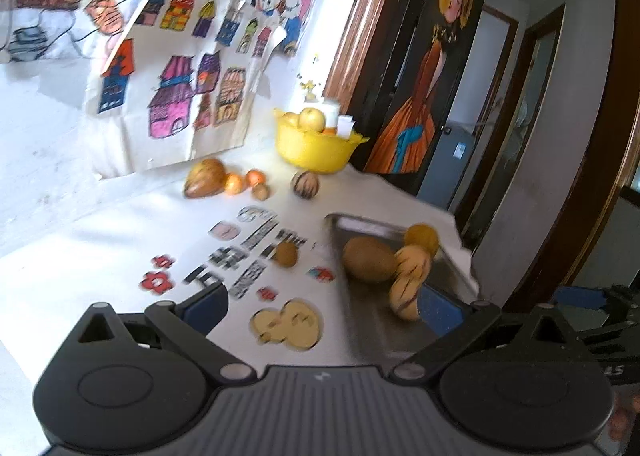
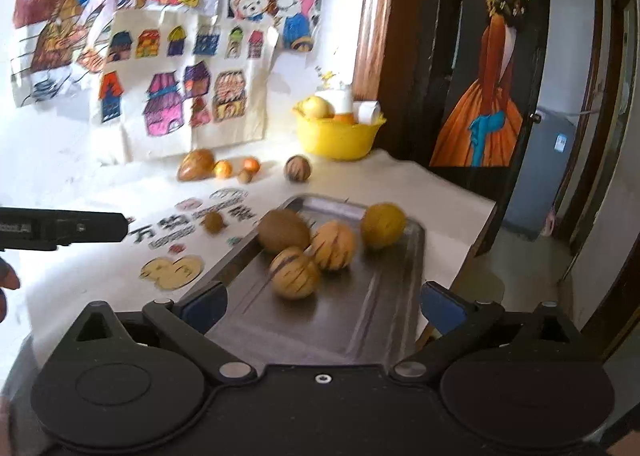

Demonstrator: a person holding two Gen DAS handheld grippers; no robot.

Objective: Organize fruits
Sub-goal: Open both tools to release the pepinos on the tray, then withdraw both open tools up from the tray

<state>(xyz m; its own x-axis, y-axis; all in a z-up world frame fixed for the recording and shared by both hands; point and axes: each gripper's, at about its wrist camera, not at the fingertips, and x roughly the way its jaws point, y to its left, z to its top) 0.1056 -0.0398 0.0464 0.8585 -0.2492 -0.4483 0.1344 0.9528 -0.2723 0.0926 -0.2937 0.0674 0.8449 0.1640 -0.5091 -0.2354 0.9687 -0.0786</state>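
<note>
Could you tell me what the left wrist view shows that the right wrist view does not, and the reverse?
Only the left wrist view shows the red flower stickers on the tablecloth. Only the right wrist view shows the left tool from the side and a hand at the frame's edge. Both show the metal tray holding four fruits, the yellow bowl and loose fruit near the wall.

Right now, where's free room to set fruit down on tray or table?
Free: the metal tray's near half, below the striped melons; the table left of the stickers. Crowded: the tray's far end and the yellow bowl.
</note>
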